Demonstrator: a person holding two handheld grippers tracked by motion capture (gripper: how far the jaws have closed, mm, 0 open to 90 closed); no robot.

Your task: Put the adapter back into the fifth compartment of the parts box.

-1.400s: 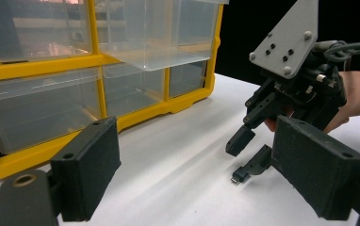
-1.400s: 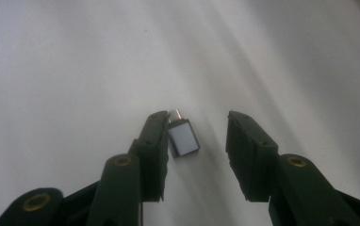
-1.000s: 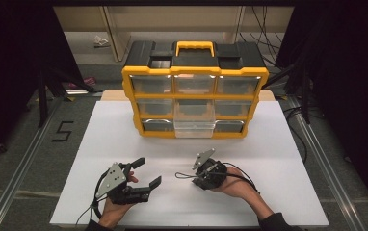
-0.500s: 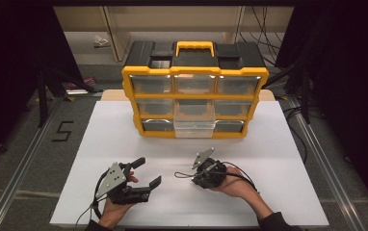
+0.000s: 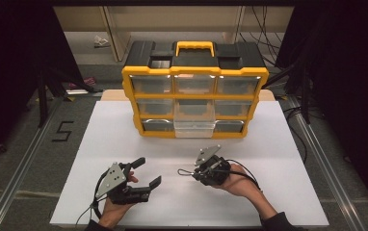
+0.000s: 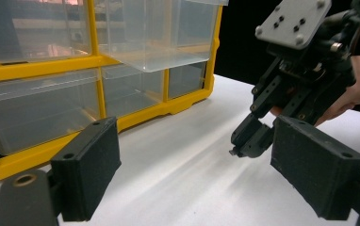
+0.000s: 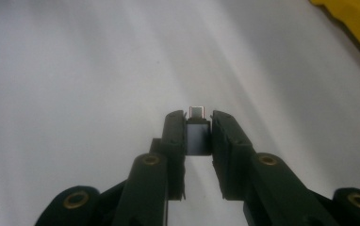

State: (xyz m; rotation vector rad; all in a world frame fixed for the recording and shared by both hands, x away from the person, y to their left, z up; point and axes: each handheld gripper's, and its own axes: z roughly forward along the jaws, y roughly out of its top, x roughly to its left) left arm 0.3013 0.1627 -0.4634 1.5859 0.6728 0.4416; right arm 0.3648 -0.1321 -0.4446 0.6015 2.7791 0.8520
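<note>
Adapter (image 7: 198,134) clamped between right claw (image 7: 198,123) pads.

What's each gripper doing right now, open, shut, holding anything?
Left gripper: open, nothing between the jaws.
Right gripper: shut on a small grey adapter with a metal plug tip.

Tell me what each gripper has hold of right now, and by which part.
The right gripper pinches a small grey plug-like adapter by its body sides, metal tip poking out. The left gripper is open, holding nothing.
</note>
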